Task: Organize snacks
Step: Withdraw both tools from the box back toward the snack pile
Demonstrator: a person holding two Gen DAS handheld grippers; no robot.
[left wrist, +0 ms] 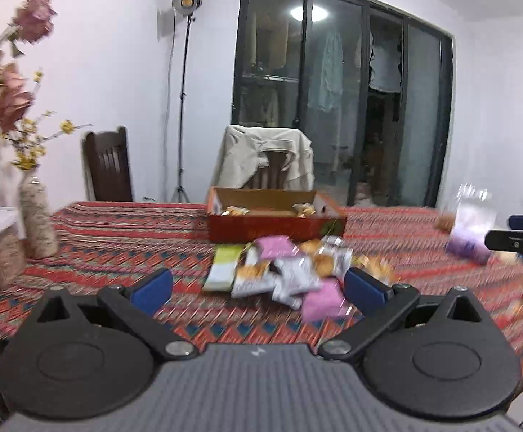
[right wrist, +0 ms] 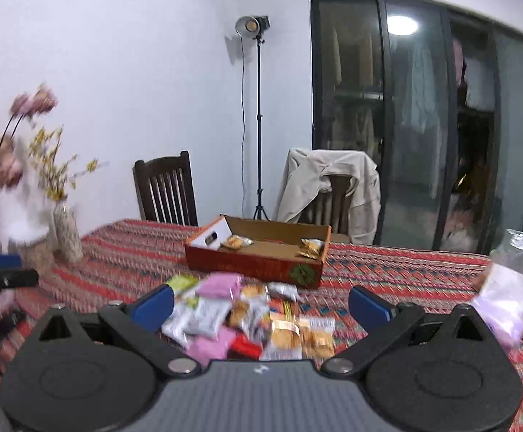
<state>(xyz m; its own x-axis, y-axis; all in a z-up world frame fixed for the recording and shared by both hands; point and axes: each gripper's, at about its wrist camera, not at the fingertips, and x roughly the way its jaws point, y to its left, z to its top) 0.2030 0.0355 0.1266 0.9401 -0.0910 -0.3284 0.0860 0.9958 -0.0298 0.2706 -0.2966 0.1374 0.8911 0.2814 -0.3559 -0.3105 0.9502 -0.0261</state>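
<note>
Both tongs, left [left wrist: 258, 284] and right [right wrist: 261, 304], gape empty. Snacks [right wrist: 247, 320] heaped mid-table [right wrist: 387, 270] before the box [right wrist: 258, 259]: light, crinkly, slippery, crushable; pinch a sealed edge.

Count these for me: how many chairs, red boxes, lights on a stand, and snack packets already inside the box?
Chairs: 2
Red box: 1
Light on a stand: 1
Snack packets inside the box: 2
Total: 6
</note>
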